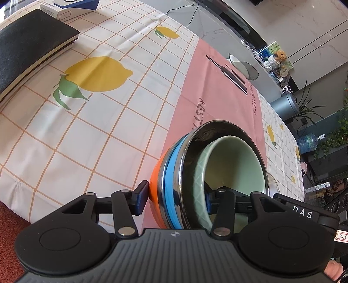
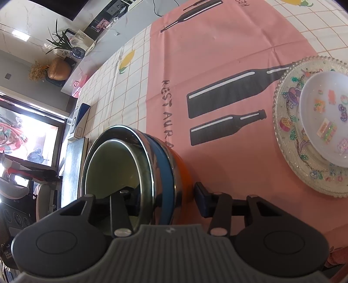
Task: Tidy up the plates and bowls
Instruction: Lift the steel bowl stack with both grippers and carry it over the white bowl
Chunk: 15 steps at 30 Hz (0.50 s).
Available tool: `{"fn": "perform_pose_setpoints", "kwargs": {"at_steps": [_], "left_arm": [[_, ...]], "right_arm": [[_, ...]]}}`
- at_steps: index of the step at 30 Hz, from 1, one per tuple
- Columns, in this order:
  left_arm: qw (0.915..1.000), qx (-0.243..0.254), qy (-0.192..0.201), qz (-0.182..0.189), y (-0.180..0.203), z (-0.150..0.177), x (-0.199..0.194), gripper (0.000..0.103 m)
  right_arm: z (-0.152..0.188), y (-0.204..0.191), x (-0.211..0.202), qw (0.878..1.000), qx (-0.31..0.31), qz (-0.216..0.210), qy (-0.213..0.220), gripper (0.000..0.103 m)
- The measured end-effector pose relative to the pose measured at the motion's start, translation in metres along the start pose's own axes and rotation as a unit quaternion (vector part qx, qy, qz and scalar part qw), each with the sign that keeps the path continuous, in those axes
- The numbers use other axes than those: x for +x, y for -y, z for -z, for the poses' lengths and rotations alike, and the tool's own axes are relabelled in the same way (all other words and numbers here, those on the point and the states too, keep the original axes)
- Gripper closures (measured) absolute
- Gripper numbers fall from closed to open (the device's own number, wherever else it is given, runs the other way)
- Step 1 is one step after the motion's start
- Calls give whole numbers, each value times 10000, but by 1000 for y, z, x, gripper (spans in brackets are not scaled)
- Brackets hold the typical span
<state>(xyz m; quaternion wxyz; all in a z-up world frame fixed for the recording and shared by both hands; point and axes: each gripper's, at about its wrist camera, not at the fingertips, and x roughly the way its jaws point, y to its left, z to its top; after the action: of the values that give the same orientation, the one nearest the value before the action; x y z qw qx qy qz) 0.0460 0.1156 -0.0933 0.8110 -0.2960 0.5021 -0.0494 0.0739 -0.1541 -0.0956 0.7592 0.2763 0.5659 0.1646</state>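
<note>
A nested stack of bowls is gripped from both sides: an orange bowl (image 1: pixel 155 185) outermost, a blue one (image 1: pixel 171 180), a steel one (image 1: pixel 217 127), and a pale green bowl (image 1: pixel 235 161) innermost. My left gripper (image 1: pixel 175 199) is shut across the stack's wall, one finger outside on the orange bowl, one inside the green bowl. In the right wrist view the same stack (image 2: pixel 167 165) is clamped by my right gripper (image 2: pixel 165 199), one finger inside, one outside. A glass plate (image 2: pixel 287 139) holding a white dish (image 2: pixel 322 122) lies to the right.
The table has a lemon-check cloth (image 1: pixel 97 135) and a pink placemat (image 2: pixel 217 54). A black notebook (image 1: pixel 28 48) and boxes (image 1: pixel 65 8) sit at the far left. The table edge and floor items lie to the right (image 1: pixel 308 141).
</note>
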Motion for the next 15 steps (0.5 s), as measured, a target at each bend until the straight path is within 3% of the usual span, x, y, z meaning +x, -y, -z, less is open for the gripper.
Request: {"fn": "perform_pose_setpoints", "kwargs": {"at_steps": [7,15], "left_arm": [[9999,126,91,14,18,-4,-5,48],[9987,484,52,145,71,-6,0,48]], "right_arm": [[-4,3,-11,9999,10,-113,70,57],[-19,23,-51,9995,77,-175,264,57]]}}
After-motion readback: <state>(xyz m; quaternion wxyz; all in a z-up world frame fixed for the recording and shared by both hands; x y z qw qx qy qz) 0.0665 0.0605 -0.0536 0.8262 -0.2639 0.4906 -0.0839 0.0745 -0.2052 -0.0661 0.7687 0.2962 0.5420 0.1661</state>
